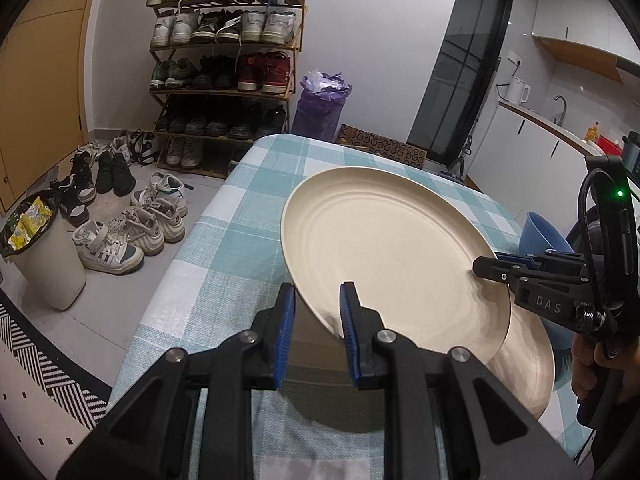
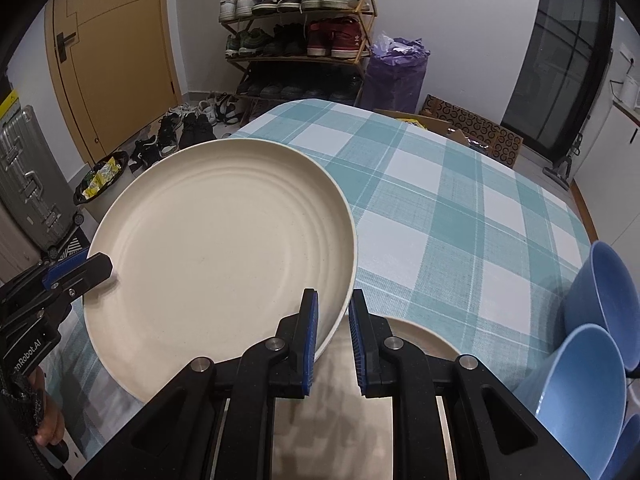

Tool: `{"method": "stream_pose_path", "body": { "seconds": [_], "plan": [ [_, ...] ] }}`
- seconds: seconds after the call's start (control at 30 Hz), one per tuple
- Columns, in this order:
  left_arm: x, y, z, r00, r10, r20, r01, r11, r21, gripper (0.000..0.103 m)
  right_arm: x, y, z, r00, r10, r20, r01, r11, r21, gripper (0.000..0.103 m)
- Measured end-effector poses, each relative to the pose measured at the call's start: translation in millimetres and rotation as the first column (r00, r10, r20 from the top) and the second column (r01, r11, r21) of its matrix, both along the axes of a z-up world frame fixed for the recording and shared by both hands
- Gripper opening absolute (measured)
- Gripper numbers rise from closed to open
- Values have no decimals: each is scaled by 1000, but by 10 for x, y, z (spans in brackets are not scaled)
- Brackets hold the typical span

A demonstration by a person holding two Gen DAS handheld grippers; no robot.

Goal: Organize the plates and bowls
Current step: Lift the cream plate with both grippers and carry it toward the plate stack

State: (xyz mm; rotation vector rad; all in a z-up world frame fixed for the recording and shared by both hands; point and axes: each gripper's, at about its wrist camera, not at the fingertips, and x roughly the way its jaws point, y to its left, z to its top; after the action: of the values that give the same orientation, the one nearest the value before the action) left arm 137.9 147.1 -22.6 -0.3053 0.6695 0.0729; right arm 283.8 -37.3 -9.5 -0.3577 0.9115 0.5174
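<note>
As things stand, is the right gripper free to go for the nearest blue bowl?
Probably not: the right gripper is shut on the cream plate, shared with the left gripper. The blue bowl itself sits unobstructed.

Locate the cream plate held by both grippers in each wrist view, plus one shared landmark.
Left wrist: cream plate right of centre, tilted above a second plate.
Right wrist: cream plate left of centre.
Shared landmark: shoe rack against the far wall.

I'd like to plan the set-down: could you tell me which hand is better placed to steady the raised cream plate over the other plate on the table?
Probably neither alone. The left gripper and right gripper each clamp opposite rims of the round cream plate, tilted above the second cream plate.
</note>
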Motion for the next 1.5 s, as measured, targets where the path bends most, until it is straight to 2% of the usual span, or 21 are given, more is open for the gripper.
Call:
{"method": "stream_pose_path", "body": {
  "seconds": [0.73, 1.5],
  "plan": [
    [14, -513, 49, 993, -117, -15, 118, 992, 42, 21, -316, -688, 15, 993, -113, -12, 113, 994, 6, 16],
    [-1, -799, 36, 980, -197, -37, 199, 978, 69, 21, -589, -1042, -61, 985, -173, -12, 173, 985, 0, 17]
  ]
}}
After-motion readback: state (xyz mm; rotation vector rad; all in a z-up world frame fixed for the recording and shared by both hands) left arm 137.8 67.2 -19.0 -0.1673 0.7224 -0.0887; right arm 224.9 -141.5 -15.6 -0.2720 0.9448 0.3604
